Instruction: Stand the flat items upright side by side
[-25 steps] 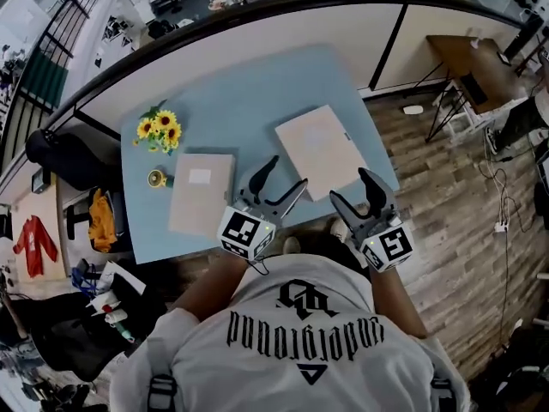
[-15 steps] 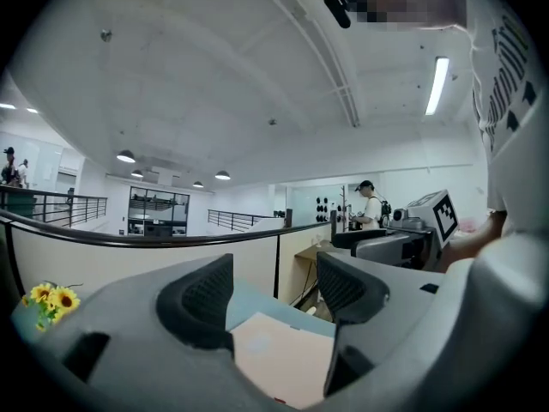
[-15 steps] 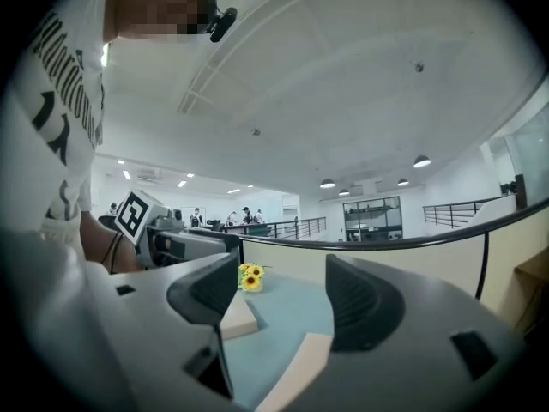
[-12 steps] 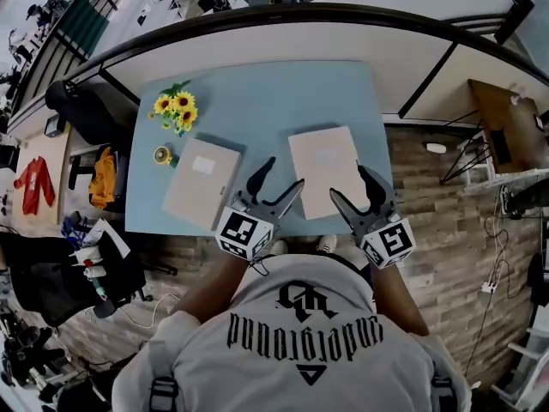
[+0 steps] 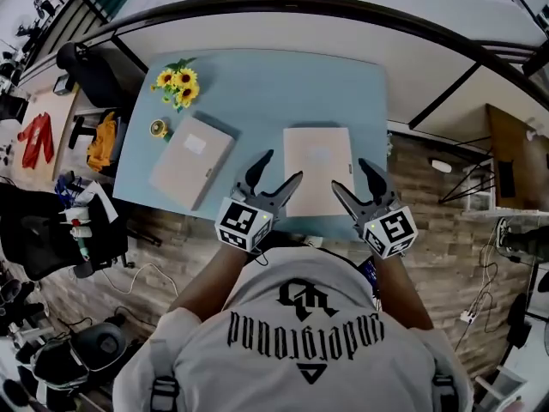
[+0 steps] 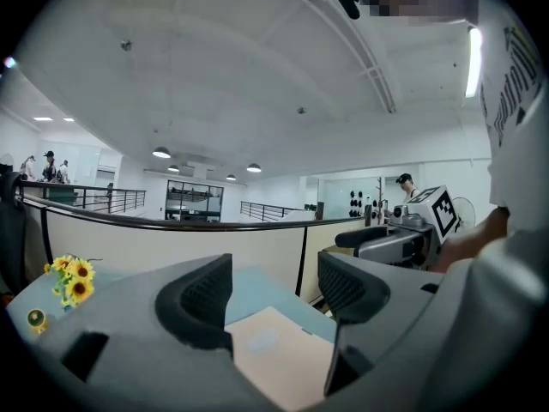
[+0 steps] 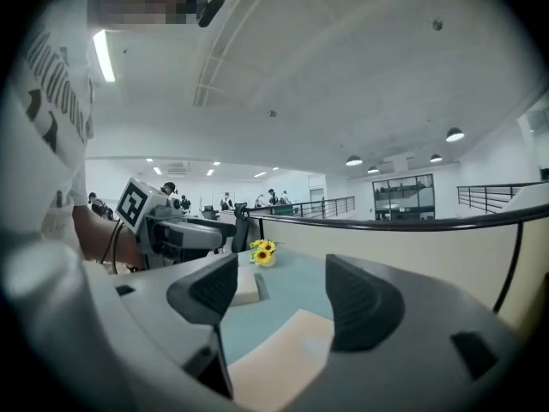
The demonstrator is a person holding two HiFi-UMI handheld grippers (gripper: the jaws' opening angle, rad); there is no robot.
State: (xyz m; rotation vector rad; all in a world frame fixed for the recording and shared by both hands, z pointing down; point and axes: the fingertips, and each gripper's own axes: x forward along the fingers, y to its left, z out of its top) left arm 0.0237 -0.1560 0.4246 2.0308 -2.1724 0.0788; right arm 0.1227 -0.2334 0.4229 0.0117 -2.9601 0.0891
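Looks like the very start of the job: nothing is standing yet. Both flat items lie face-down-flat on the blue table (image 5: 283,93). One flat item (image 5: 318,168) sits square against the near edge, right of the middle. The other flat item (image 5: 190,160) lies skewed by the left edge, toward the near left corner.

The left gripper (image 5: 283,165) and right gripper (image 5: 350,177) hover over the near edge on either side of the square one, jaws spread wide, nothing between the pads – both empty.

My guess at the next move: drop onto that near item, pinch an edge and tip it up onto its side, probably with the other gripper steadying it so it doesn't flop.

Count: two flat items, two grippers, one bunch of sunflowers (image 5: 178,84) at the far left corner, one little yellow pot (image 5: 158,129) just beside the skewed item.
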